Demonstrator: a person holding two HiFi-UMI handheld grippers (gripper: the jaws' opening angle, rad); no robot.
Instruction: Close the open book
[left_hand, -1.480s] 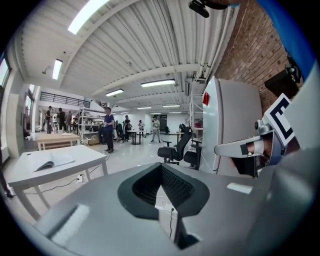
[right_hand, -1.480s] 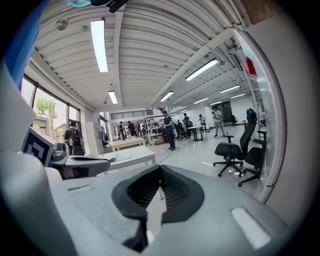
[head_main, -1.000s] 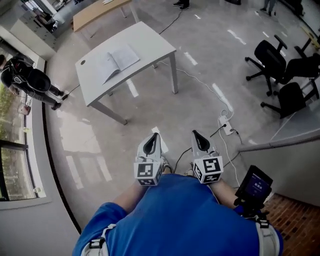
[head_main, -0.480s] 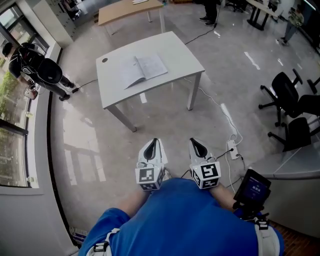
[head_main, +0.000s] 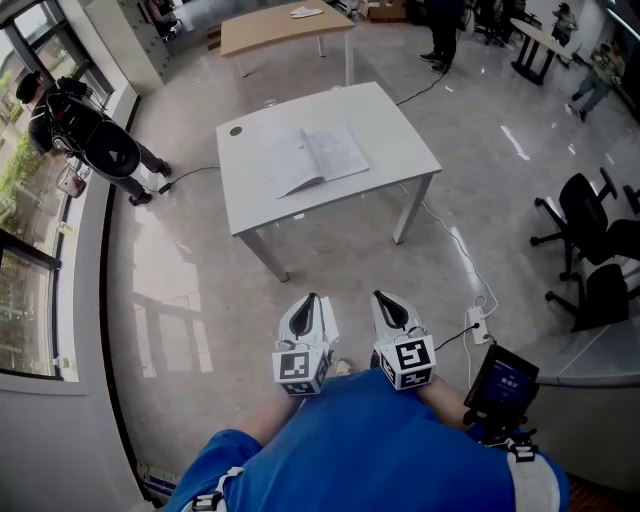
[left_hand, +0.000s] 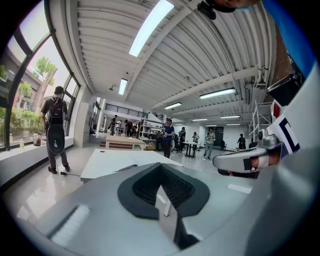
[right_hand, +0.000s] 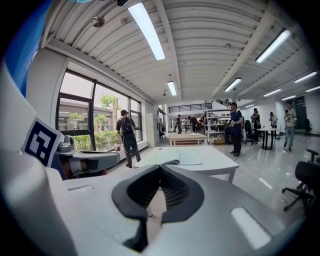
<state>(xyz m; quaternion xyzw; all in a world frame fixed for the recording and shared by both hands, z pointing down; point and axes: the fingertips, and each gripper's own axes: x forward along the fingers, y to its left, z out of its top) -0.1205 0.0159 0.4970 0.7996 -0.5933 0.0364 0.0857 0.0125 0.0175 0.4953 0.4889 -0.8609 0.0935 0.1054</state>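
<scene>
— Two grippers, left gripper (head_main: 307, 300) and right gripper (head_main: 385, 298), are hanging with fingers closed on nothing, well apart from the book (head_main: 322, 158) lying open on the bench (head_main: 395, 120). Handling?
— Probably light, floppy paper (no hard cover showing); lifting one outer page edge is looking best. Spread is running left-right, spine pointing roughly away.

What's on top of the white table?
An open book lies flat on the white table, plus a small dark round spot near a corner. Anything beneath the pages is hidden.
</scene>
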